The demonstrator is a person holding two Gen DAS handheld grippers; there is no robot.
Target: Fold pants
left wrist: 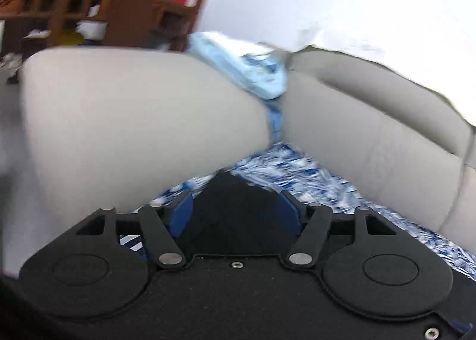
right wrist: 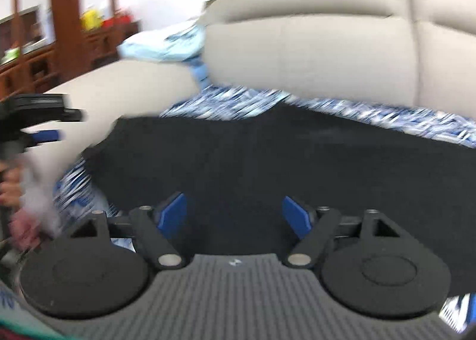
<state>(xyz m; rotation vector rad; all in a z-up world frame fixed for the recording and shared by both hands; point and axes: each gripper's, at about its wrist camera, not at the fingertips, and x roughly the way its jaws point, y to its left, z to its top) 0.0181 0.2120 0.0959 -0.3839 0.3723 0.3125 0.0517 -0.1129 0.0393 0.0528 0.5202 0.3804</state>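
Black pants lie spread over a blue and white patterned cover on a sofa seat. My right gripper hangs just above the pants, its blue pads wide apart and empty. My left gripper has its blue pads wide apart with a tip of the black pants between them; no grip shows. The left gripper also shows at the left edge of the right wrist view, held by a hand. Both views are motion blurred.
Grey sofa back cushions rise behind the seat, and a grey armrest stands at the left. A light blue bundle of cloth sits in the corner between them. Brown wooden shelving stands beyond.
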